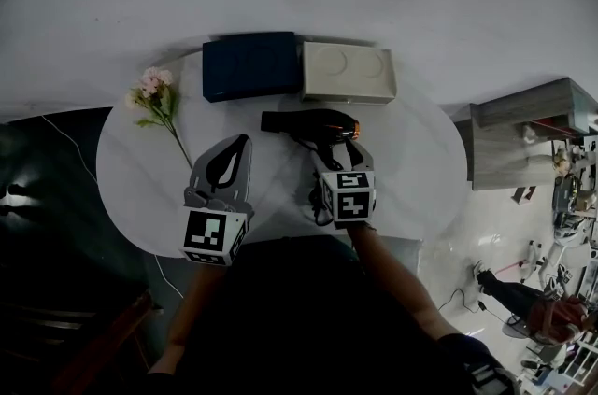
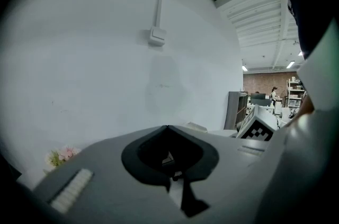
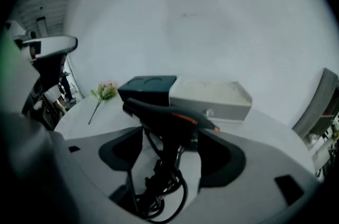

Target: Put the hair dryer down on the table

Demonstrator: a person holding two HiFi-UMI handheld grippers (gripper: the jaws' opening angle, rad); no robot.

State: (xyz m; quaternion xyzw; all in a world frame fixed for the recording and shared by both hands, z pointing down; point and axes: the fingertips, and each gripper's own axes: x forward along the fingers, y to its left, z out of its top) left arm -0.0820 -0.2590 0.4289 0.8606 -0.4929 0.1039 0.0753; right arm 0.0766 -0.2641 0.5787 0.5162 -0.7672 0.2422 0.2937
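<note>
Shows a black hair dryer (image 1: 313,127) lying on the round white worktop (image 1: 420,197), right of centre and just in front of two boxes. Points the barrel's dark, narrower end left and the other end right, with a thin orange stripe along the barrel and an orange tip at the right end. Sends the handle back toward the person, with a black cord bunched in loops at its foot. Lies well apart from a pink flower sprig (image 1: 154,99) at the worktop's far left, near a dark blue box (image 1: 250,64), and nearer still to a cream box (image 1: 348,71) that touches the blue one's right side. Hides most of the handle and cord beneath the right gripper in the head view, leaving them plain only in the right gripper view. Catches little in the left gripper view beyond bare wall, with only the sprig's blooms at the lower left edge. Cannot settle whether the looped cord brushes the inner base of the right gripper. Has the left gripper (image 1: 245,141) pressed together, tips meeting with nothing between them, left of the hair dryer and apart from it. Has the right gripper (image 1: 344,158) spread wide, one jaw on each side of the handle, with bare worktop showing in both gaps and the pads clear of the handle.
</note>
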